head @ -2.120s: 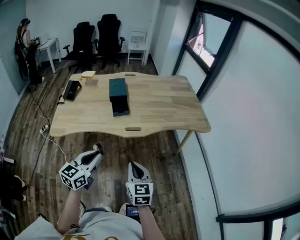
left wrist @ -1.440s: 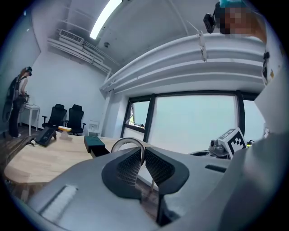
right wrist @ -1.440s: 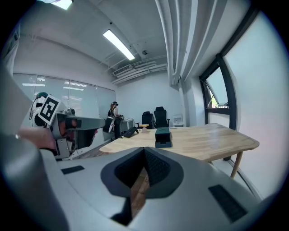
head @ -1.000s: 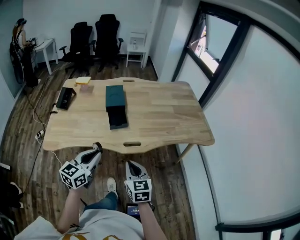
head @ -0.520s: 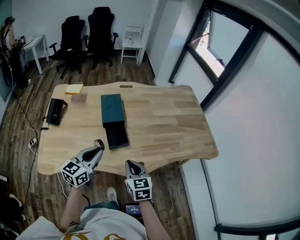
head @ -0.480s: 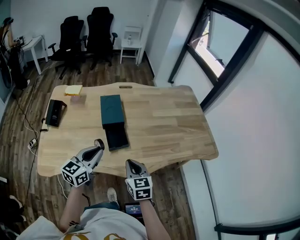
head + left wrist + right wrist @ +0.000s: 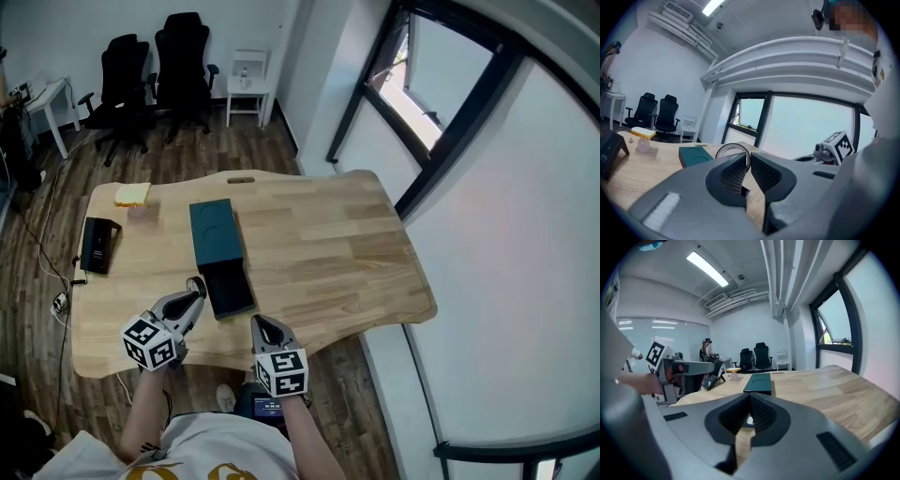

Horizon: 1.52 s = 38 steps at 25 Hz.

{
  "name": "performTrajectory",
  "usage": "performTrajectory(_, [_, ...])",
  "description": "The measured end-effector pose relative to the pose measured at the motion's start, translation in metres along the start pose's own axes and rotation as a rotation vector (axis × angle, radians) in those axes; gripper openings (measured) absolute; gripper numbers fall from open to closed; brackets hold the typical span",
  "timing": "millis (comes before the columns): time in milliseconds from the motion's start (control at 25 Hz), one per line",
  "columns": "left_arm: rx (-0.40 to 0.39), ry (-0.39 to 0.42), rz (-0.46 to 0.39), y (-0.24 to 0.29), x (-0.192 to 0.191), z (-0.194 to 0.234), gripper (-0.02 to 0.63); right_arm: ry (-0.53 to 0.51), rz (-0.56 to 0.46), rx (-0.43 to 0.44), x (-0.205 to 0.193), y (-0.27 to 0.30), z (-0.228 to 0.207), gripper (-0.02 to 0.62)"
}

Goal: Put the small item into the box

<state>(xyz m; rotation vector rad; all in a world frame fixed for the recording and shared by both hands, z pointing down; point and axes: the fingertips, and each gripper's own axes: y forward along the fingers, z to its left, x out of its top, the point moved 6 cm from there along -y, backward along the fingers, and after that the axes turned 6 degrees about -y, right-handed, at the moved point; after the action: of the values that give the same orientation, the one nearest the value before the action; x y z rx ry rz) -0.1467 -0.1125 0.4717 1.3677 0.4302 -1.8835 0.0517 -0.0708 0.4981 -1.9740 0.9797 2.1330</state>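
At lower left, our left claw pinches a thin ring, just short of the green box on the worktop. Our right claw is closed and empty. Dropping the ring in is yet to do.

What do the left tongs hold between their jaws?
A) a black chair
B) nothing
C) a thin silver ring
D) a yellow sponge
C: the left gripper view shows a thin silver ring clamped in the left tongs.

head view steeply down over table; both gripper views low, level across it, sharing teal box.
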Motion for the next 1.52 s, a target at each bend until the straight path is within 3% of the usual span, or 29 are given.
performTrajectory(240, [0.007, 0.002, 0.014, 0.018, -0.002, 0.017, 0.032, 0.032, -0.023, -0.014, 0.003, 0.022, -0.022, 0.005])
performTrajectory(960, [0.03, -0.032, 0.089, 0.06, -0.015, 0.047, 0.032, 0.077, 0.051, 0.023, -0.017, 0.062, -0.048, 0.005])
performTrajectory(1520, [0.03, -0.081, 0.215, 0.084, -0.052, 0.069, 0.032, 0.143, 0.093, 0.017, -0.036, 0.076, -0.061, 0.005])
